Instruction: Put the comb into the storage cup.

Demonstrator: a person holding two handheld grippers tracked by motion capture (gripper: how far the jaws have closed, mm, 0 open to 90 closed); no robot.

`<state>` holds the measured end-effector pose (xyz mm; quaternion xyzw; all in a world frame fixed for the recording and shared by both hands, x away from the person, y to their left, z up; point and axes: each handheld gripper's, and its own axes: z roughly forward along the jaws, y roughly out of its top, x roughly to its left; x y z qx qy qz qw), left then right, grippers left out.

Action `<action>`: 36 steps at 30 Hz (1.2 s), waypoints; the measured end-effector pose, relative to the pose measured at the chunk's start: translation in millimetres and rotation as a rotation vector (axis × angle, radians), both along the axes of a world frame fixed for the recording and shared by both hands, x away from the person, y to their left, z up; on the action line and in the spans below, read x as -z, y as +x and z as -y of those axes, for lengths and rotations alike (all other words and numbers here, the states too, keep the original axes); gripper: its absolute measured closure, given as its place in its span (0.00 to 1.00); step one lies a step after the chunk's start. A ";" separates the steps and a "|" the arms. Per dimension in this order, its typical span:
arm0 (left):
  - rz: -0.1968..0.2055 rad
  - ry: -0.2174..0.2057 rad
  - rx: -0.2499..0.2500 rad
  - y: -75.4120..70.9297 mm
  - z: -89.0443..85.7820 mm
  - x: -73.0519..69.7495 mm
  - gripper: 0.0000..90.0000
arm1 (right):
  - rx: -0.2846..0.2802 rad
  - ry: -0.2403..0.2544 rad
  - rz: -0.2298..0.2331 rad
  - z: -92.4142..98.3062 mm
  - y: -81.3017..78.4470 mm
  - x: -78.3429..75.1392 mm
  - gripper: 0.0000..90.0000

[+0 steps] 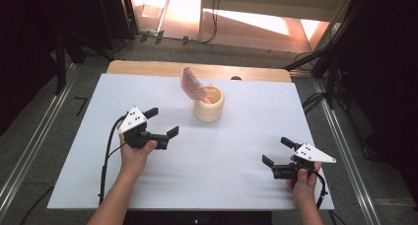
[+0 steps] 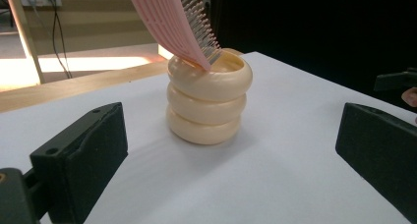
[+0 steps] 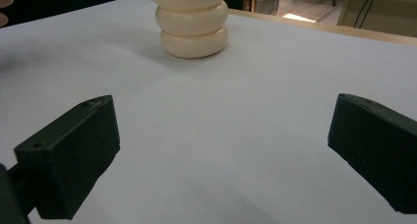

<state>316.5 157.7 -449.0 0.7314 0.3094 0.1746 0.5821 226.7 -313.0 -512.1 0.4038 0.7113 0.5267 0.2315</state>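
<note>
Pink hairbrush (image 2: 172, 17) leaning, bristles seemingly rightward, inside cream ringed cup (image 2: 206, 103).

Only the cream holder (image 1: 209, 104) with the pink brush (image 1: 191, 85) leaning out of it stands in my way, near the table's (image 1: 236, 185) far edge. Everything between it and the near edge lies bare.

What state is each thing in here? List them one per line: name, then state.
Cup: upright on the table, holding the brush.
Brush: pink, standing in the cup, leaning on its rim, bristle head up.
Left gripper: open, holding nothing, near the cup.
Right gripper: open, holding nothing, apart from the cup.
</note>
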 end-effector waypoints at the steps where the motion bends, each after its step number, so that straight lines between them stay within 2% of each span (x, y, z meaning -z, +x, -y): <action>1: 0.002 0.003 -0.003 -1.7 -1.4 0.7 0.00 | 0.000 -0.001 0.002 0.0 0.1 0.0 0.00; 7: 0.015 0.022 -0.011 -9.1 -7.6 3.6 0.00 | 0.003 -0.001 0.003 0.0 -0.1 0.1 0.00; 36: 0.023 0.028 -0.074 -36.6 -56.4 16.6 0.00 | 0.021 -0.001 0.006 -0.1 0.0 0.8 0.00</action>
